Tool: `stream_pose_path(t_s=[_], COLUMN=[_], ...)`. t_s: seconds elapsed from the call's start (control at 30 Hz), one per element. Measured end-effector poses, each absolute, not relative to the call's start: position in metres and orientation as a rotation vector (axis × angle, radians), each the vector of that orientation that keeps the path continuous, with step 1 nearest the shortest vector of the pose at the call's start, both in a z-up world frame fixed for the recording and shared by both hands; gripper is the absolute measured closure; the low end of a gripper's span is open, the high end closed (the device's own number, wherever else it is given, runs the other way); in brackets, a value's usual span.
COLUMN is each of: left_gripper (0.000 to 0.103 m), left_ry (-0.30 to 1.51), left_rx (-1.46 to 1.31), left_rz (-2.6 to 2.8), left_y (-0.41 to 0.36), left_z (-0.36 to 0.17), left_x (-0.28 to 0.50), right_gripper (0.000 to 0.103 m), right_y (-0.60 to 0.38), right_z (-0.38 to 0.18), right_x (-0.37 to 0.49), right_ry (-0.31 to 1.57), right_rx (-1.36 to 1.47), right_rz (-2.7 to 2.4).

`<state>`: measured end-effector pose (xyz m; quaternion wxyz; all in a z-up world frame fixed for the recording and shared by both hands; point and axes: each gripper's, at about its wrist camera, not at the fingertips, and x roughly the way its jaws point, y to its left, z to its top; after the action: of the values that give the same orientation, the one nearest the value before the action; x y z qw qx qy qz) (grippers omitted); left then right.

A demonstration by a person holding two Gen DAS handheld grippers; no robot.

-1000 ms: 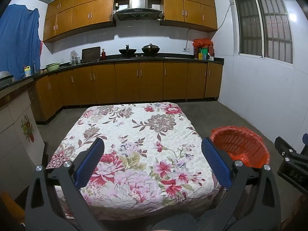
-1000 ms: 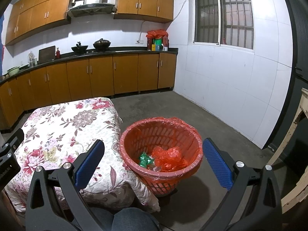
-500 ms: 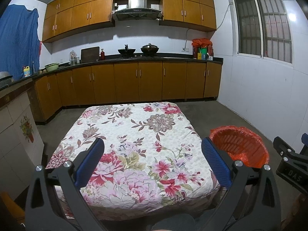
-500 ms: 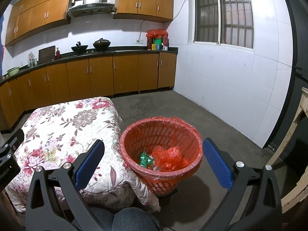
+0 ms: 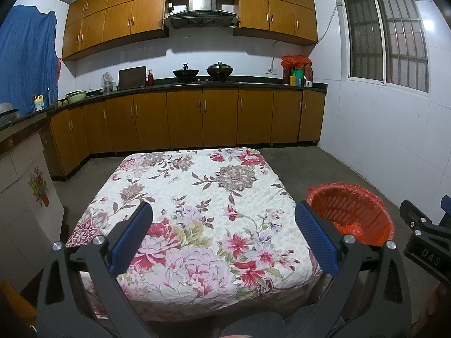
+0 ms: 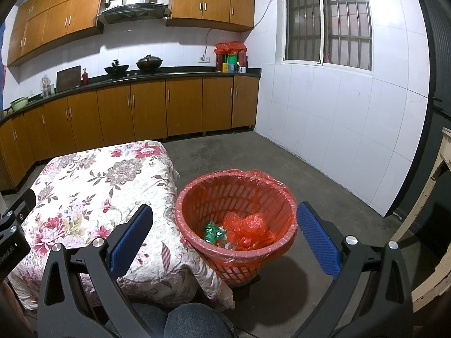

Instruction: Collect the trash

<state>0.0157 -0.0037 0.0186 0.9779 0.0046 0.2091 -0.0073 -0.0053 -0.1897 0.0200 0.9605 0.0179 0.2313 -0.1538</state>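
Observation:
An orange plastic basket lined with an orange bag stands on the floor right of the table; it also shows in the left wrist view. Inside lie a green wrapper and crumpled orange plastic. My right gripper is open and empty, held above and in front of the basket. My left gripper is open and empty above the near part of the table with a floral cloth. No trash shows on the cloth.
Wooden kitchen cabinets and a dark counter with pots run along the back wall. A white tiled wall with a barred window is on the right. A pale wooden piece stands at the far right. My knees show at the bottom.
Both grippers have risen very slightly; the views are otherwise unchanged and both stay open.

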Motion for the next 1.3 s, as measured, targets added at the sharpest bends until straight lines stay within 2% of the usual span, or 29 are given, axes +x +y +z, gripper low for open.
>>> stream_pose_path(t_s=[1.3], left_gripper=[0.004], left_ry=[0.423], left_rx=[0.009], left_rz=[-0.012], left_y=[-0.0021], left_z=[0.0174], left_x=[0.0173], right_gripper=[0.002], right_y=[-0.1896], right_z=[0.0201], right_x=[-0.0048], right_ry=[0.473], right_rx=[0.039], right_rz=[-0.311])
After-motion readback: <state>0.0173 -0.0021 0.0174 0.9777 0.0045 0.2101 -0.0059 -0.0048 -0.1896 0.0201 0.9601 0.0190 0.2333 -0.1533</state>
